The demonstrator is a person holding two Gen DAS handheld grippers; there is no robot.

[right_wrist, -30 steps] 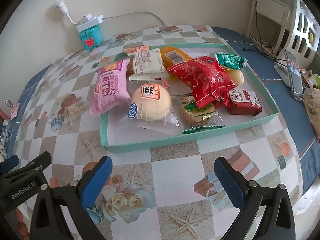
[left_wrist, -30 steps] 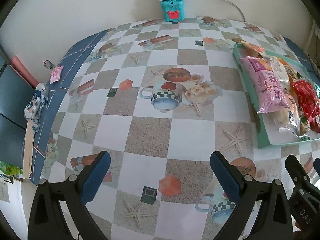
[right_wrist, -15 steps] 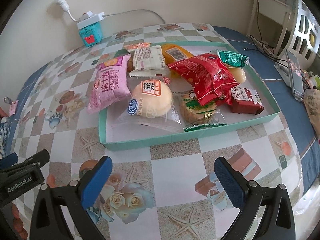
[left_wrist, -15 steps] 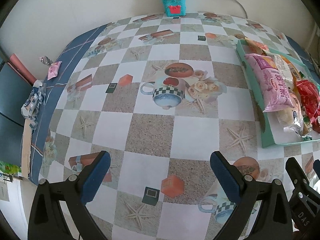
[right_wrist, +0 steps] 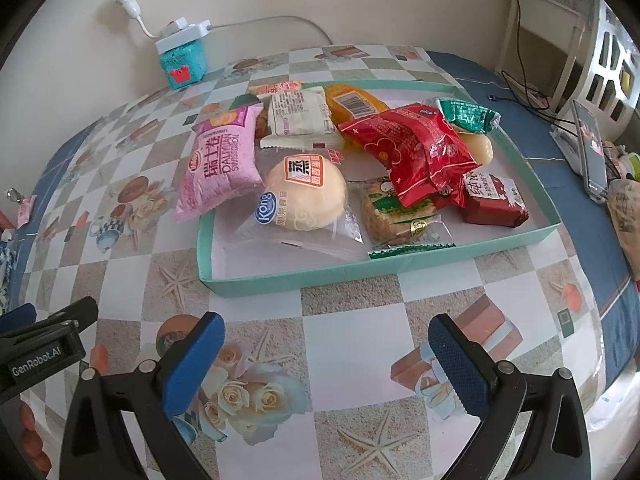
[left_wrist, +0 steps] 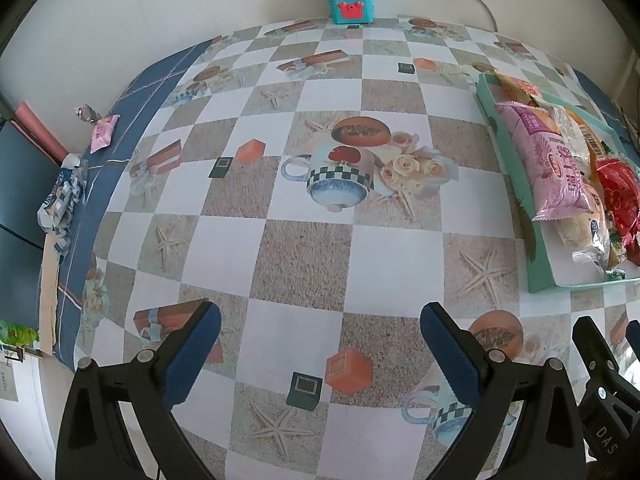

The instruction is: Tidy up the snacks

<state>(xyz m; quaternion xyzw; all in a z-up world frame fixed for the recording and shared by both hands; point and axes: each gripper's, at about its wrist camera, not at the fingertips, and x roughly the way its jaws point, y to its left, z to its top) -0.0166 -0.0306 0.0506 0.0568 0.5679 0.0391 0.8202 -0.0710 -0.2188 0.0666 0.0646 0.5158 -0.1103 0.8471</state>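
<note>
A shallow teal tray [right_wrist: 256, 282] on the right half of the worktop [right_wrist: 352, 364] holds a loose heap of wrapped snacks. A pink packet [right_wrist: 222, 162] leans over the tray's left rim, half out of it. Beside it inside the tray lies a round pale bun in clear wrap [right_wrist: 306, 194], then a green-labelled biscuit pack [right_wrist: 394, 208], a red bag [right_wrist: 416, 152] piled on top of others, a small dark red bar [right_wrist: 494, 200], a green packet [right_wrist: 466, 114], a white packet [right_wrist: 298, 114] and an orange one [right_wrist: 354, 104] at the back. The snacks overlap rather than sit in rows, so the pile fits either gathering just done or sorting yet to come. The right gripper [right_wrist: 326, 364] hovers in front of the tray's near rim, its blue fingers spread wide and empty, aimed at the pile. The left gripper [left_wrist: 320, 354] hangs over bare checked cloth left of the tray, fingers likewise parted and holding nothing. A teal box [right_wrist: 182, 62] stands against the wall.
</note>
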